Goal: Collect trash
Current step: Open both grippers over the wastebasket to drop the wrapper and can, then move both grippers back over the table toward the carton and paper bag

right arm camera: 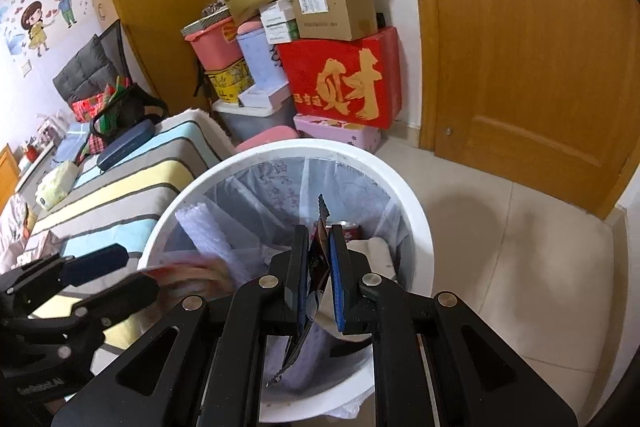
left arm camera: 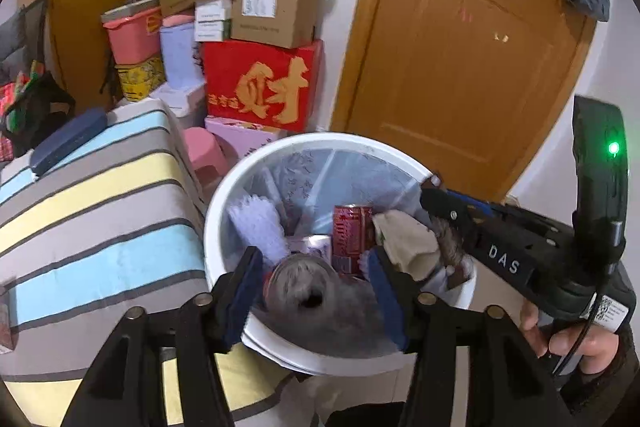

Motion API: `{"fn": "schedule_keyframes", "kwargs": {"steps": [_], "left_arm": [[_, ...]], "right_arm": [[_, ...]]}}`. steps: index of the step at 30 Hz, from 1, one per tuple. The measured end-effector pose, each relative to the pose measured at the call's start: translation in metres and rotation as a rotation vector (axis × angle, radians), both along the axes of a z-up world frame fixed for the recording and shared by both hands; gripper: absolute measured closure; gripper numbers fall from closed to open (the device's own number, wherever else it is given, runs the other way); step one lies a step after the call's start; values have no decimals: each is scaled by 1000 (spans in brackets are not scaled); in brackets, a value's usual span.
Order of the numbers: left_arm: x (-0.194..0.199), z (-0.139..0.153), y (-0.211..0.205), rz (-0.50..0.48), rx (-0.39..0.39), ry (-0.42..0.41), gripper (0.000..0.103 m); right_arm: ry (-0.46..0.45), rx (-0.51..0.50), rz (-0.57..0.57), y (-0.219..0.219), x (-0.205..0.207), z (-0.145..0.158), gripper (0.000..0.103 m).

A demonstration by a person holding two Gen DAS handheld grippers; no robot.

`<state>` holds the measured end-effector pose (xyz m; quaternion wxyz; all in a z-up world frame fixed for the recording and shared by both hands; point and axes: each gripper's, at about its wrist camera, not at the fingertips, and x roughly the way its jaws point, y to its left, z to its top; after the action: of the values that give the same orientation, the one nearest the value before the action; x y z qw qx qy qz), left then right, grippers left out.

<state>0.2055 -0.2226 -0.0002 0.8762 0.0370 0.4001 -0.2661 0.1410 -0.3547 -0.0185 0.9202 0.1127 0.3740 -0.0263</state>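
A white bin [left arm camera: 216, 211] [right arm camera: 420, 227] with a clear liner stands by the bed. It holds a red can [left arm camera: 352, 235], a pale lilac cloth [left arm camera: 260, 223] and crumpled beige paper [left arm camera: 404, 239]. My left gripper [left arm camera: 314, 259] [right arm camera: 140, 273] hangs over the bin's near rim with its jaws apart. A blurred can [left arm camera: 304, 287] [right arm camera: 188, 275], seen top-on, lies loose between the pads. My right gripper [right arm camera: 318, 233] [left arm camera: 432, 189] is over the bin's right side, shut on a dark crumpled wrapper [right arm camera: 316, 267] that hangs below the pads. A hand [left arm camera: 580, 339] holds its grip.
A bed with a striped cover [left arm camera: 100, 207] presses against the bin's left side, with a dark blue case [left arm camera: 68, 143] on it. Stacked boxes [left arm camera: 264, 87] and a pink stool [left arm camera: 204, 151] stand behind the bin. A wooden door [left arm camera: 460, 67] is shut. Pale tiled floor [right arm camera: 520, 247] lies to the right.
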Motion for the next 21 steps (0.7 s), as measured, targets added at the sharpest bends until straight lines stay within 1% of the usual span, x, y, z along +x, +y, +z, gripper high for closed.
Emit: {"fn": "schedule_keyframes", "kwargs": {"steps": [1, 2, 4, 6, 10, 16, 21], "left_arm": [[0, 1, 0, 3, 3, -4, 37], [0, 1, 2, 1, -2, -3, 37], [0, 3, 5, 3, -12, 1, 37], [-1, 4, 8, 14, -3, -4, 37], [-3, 8, 17, 22, -22, -4, 37], [-12, 13, 30, 45, -17, -20, 37], [-21, 21, 42, 65, -27, -37, 37]], "right_arm": [[7, -1, -4, 0, 1, -1, 85], [15, -7, -10, 0, 1, -2, 81], [11, -10, -18, 0, 0, -1, 61], [5, -6, -14, 2, -2, -1, 55], [-4, 2, -25, 2, -7, 2, 55], [-21, 21, -26, 5, -9, 7, 55], [-46, 9, -14, 16, -14, 13, 55]]}}
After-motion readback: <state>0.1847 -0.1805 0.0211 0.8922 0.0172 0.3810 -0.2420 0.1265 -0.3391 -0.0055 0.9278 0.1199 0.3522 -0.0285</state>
